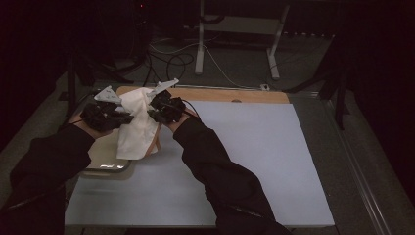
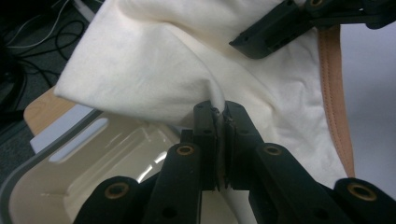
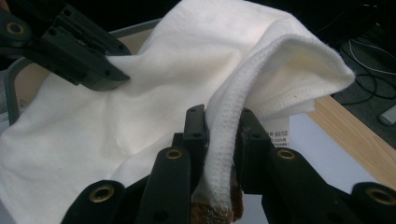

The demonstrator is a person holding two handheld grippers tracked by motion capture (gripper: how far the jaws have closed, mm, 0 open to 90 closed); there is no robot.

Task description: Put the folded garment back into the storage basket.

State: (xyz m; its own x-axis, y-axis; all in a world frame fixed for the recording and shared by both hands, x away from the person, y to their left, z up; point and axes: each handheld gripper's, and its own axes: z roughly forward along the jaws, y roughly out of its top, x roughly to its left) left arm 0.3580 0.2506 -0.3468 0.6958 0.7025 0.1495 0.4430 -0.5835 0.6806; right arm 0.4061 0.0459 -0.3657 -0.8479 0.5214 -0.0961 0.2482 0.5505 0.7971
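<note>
A white garment [image 1: 137, 132] with a tan trim strip [image 2: 332, 88] hangs between my two grippers over the table's far left. My left gripper [image 1: 125, 117] is shut on a thin fold of the cloth [image 2: 154, 70], pinched at its jaw tips [image 2: 222, 111]. My right gripper [image 1: 152, 111] is shut on the garment's thick ribbed edge [image 3: 261, 74], which runs down between its jaws [image 3: 223, 122]. A small label [image 3: 280, 135] hangs beside that edge. Each gripper view shows the other gripper biting the cloth farther off.
A cream tray with a grey rim [image 1: 105, 166] sits under the garment at the table's left edge [image 2: 28, 168]. A pale blue mat [image 1: 244, 156] covers the table, with a wooden strip [image 1: 235, 95] at the back. Table legs [image 1: 199, 49] and cables lie beyond.
</note>
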